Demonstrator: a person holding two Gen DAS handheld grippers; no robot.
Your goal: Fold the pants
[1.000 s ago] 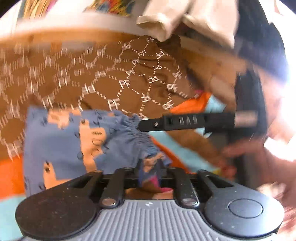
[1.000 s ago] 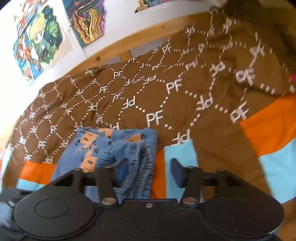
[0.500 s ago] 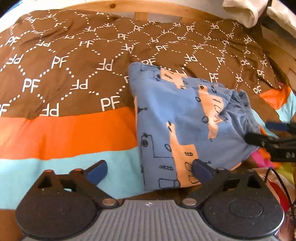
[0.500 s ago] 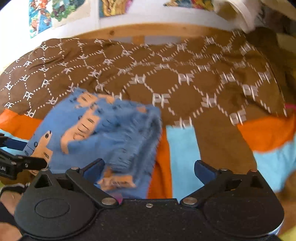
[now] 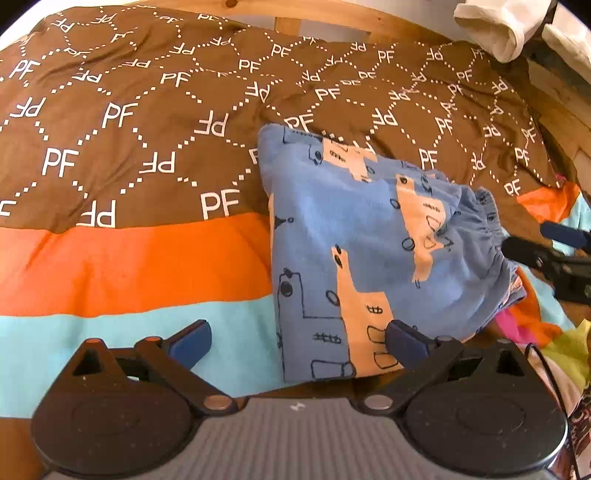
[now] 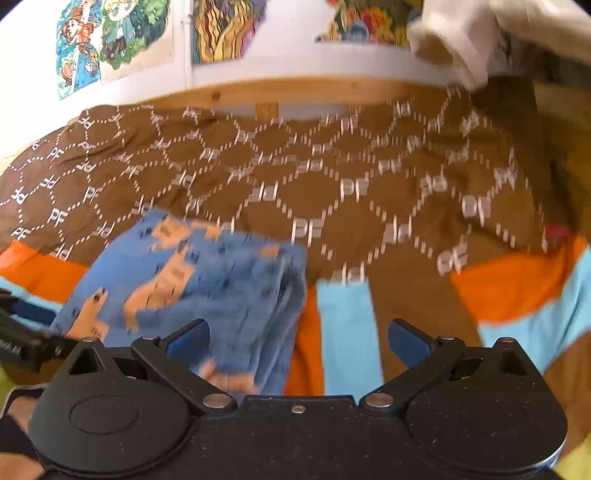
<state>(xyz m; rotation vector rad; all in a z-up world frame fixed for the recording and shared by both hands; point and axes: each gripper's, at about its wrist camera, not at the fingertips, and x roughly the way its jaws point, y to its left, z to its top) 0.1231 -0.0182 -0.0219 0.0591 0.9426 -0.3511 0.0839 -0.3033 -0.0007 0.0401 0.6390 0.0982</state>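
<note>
**One pair of blue pants, folded on the bed**

Two tongs are up close, one for each hand. The left tongs [image 5: 297, 341] are spread wide and hold nothing. One blue tip sits over the light blue stripe of the blanket [image 5: 129, 155], the other over the near edge of the pants [image 5: 369, 258]. The right tongs [image 6: 297, 341] are wide too and hold nothing; the near corner of the pants shows between the tips.

There is one pair of pants. It is blue with peach shapes and lies folded in one bundle near the front edge of the bed, on the brown, orange and light blue blanket.

Farther back is the bed's wooden rail [image 6: 295, 92]. Three bright pictures [image 6: 114, 40] hang on the wall, and one cream cloth [image 5: 495, 26] hangs at the far corner.
</note>
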